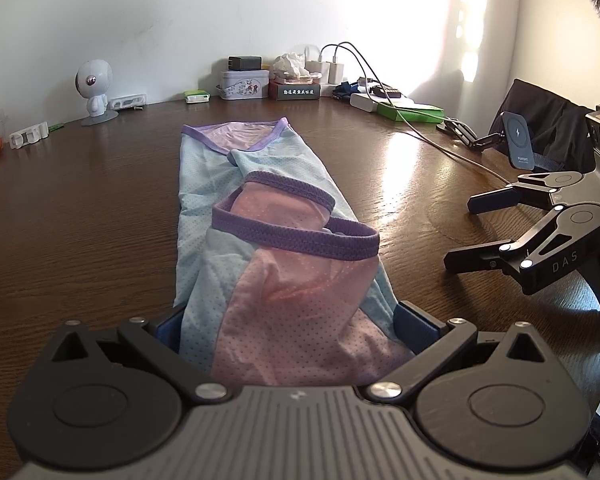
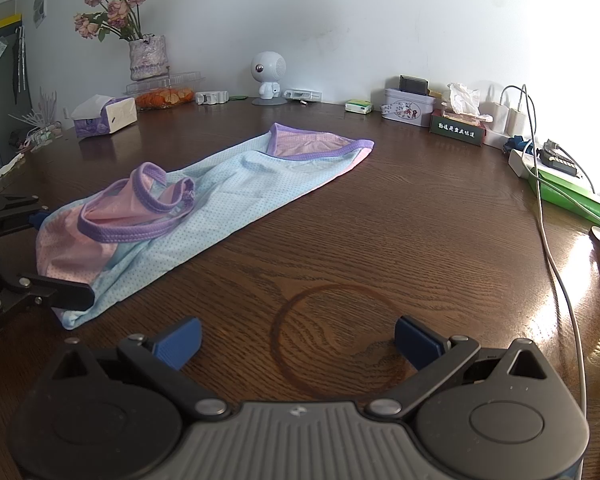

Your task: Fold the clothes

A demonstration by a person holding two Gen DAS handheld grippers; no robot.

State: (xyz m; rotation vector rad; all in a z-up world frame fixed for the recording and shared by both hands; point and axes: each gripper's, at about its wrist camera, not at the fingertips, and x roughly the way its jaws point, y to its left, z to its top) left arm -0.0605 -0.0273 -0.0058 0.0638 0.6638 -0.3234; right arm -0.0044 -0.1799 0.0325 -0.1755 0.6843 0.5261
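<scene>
A light blue and pink mesh garment (image 1: 260, 216) with purple trim lies folded lengthwise in a long strip on the brown wooden table (image 1: 80, 220). My left gripper (image 1: 288, 332) is open, its two fingers spread either side of the garment's near end, which lies between them. In the right wrist view the garment (image 2: 228, 188) runs from the left towards the back middle, with the left gripper (image 2: 56, 256) at its near left end. My right gripper (image 2: 296, 340) is open and empty over bare table, right of the garment. It also shows in the left wrist view (image 1: 480, 232).
Along the back wall stand a white robot figurine (image 2: 268, 76), a tin (image 2: 408, 110), a tissue box (image 2: 104, 116), a vase of dried roses (image 2: 148, 56) and chargers with cables (image 2: 540, 184). A green booklet (image 2: 576, 196) and a phone stand (image 1: 520, 144) lie at the right.
</scene>
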